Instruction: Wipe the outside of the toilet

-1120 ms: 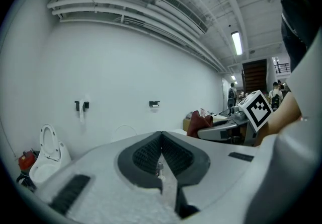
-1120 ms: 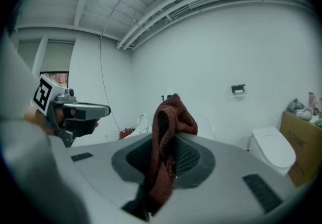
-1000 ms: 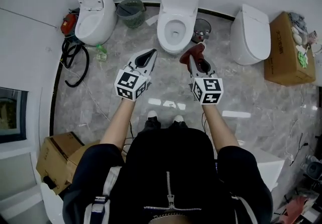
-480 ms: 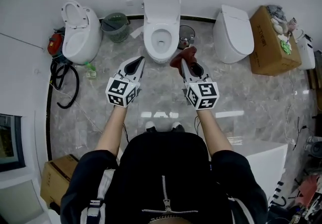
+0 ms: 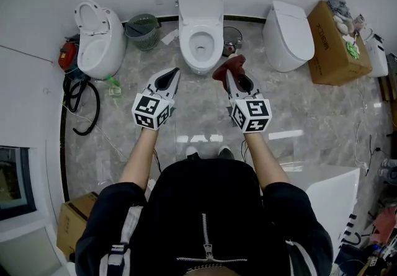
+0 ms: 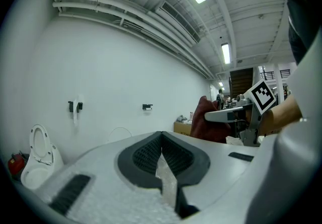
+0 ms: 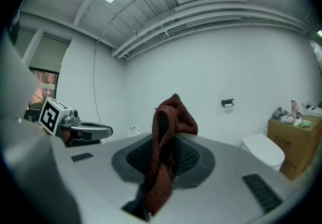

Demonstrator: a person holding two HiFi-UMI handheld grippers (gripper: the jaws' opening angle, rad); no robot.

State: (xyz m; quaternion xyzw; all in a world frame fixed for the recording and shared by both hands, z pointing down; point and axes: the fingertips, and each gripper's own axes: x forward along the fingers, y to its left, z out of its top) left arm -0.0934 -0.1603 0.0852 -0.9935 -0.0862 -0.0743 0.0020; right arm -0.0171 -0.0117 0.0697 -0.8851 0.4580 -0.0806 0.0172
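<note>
Two tongs out front: right tongs point(image 5: 229, 76) pinch a dark red rag point(image 5: 226, 65), soft and floppy, so I'd grip it bunched. Left tongs point(image 5: 175, 72) are closed, empty. Toilet point(image 5: 200, 5) stands just ahead, probably slick porcelain.

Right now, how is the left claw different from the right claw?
The left claw is shut with nothing in it, but the right claw is shut on a dark red cloth. The left claw points left of the middle toilet, the right claw just right of it. Both are grey and held side by side.
</note>
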